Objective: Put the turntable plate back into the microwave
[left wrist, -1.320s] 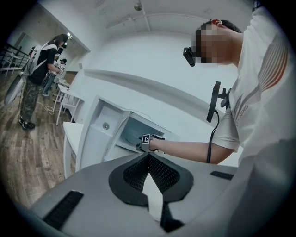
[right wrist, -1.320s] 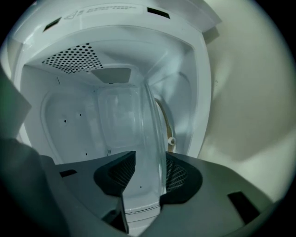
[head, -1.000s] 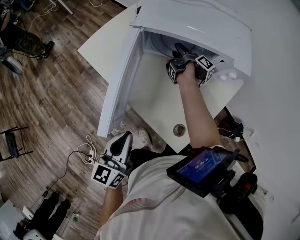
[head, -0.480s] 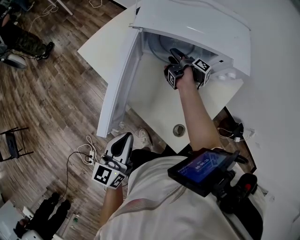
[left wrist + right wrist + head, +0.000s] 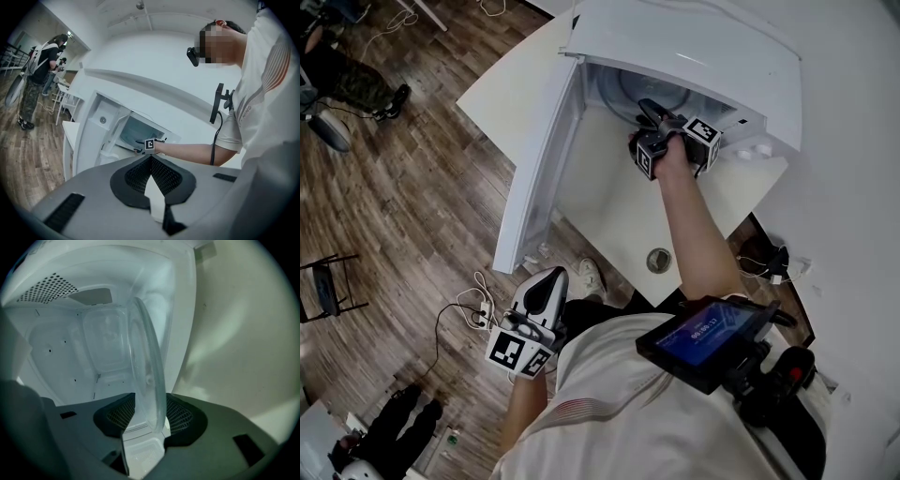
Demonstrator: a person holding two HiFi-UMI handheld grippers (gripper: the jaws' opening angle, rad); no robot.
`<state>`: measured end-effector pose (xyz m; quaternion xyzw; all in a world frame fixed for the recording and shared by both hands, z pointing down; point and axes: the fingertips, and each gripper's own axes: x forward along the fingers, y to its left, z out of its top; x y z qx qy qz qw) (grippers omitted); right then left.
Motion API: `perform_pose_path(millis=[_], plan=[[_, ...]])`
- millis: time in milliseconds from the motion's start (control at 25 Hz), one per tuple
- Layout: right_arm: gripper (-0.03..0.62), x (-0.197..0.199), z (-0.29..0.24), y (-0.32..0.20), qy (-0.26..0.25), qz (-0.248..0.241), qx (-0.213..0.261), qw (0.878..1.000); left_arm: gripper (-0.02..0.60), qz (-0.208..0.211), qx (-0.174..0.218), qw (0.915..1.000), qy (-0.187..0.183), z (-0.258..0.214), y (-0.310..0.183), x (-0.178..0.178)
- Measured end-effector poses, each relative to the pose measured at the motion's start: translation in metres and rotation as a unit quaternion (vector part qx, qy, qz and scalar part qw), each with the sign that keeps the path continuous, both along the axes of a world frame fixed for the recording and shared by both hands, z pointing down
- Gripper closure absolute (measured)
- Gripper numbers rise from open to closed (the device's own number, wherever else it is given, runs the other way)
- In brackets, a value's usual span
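The clear glass turntable plate [image 5: 146,363] stands on edge between my right gripper's [image 5: 151,411] jaws, which are shut on its rim. It is at the mouth of the white microwave [image 5: 694,47], with the bare cavity [image 5: 70,348] behind it. In the head view my right gripper [image 5: 649,107] reaches into the opening, and the plate's rim [image 5: 625,92] shows as a faint arc inside. The door [image 5: 539,159] hangs open to the left. My left gripper [image 5: 551,275] is low at the person's side, shut and holding nothing [image 5: 151,158].
The microwave stands on a white table [image 5: 609,206] with a round cable hole [image 5: 658,260]. Below lies wooden floor with a power strip and cables [image 5: 473,305] and a black chair [image 5: 323,281]. Another person [image 5: 40,70] stands far off at the left.
My right gripper has shifted slightly left and turned at the microwave's mouth, so the plate's rim now shows inside the opening. The left gripper has stayed put.
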<state>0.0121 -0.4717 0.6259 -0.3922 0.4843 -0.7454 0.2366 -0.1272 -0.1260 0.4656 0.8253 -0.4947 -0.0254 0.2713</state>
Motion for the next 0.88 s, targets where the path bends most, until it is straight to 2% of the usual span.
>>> perform_pose_path(millis=[240, 520, 680, 720, 840, 880], plan=[[0.414, -0.006, -0.006, 0.014, 0.000, -0.037, 0.030, 0.999, 0.571, 0.001, 0.005, 1.0000, 0.003, -0.002, 0.002, 0.004], [0.414, -0.002, -0.015, 0.068, 0.006, -0.060, 0.070, 0.996, 0.571, 0.013, 0.017, 0.9997, 0.011, -0.006, 0.009, 0.006], [0.416, 0.006, -0.046, 0.097, 0.027, -0.070, 0.129, 0.989, 0.571, 0.030, 0.034, 0.9989, 0.013, -0.016, 0.016, 0.006], [0.427, 0.008, -0.059, 0.104, 0.033, -0.071, 0.151, 0.985, 0.571, 0.036, 0.040, 0.9985, 0.013, -0.019, 0.018, 0.006], [0.561, 0.024, -0.095, 0.127, 0.080, -0.069, 0.208, 0.973, 0.571, 0.060, 0.059, 0.9964, 0.009, -0.030, 0.026, 0.009], [0.579, 0.031, -0.109, 0.135, 0.095, -0.067, 0.227, 0.967, 0.571, 0.069, 0.066, 0.9954, 0.006, -0.035, 0.028, 0.010]])
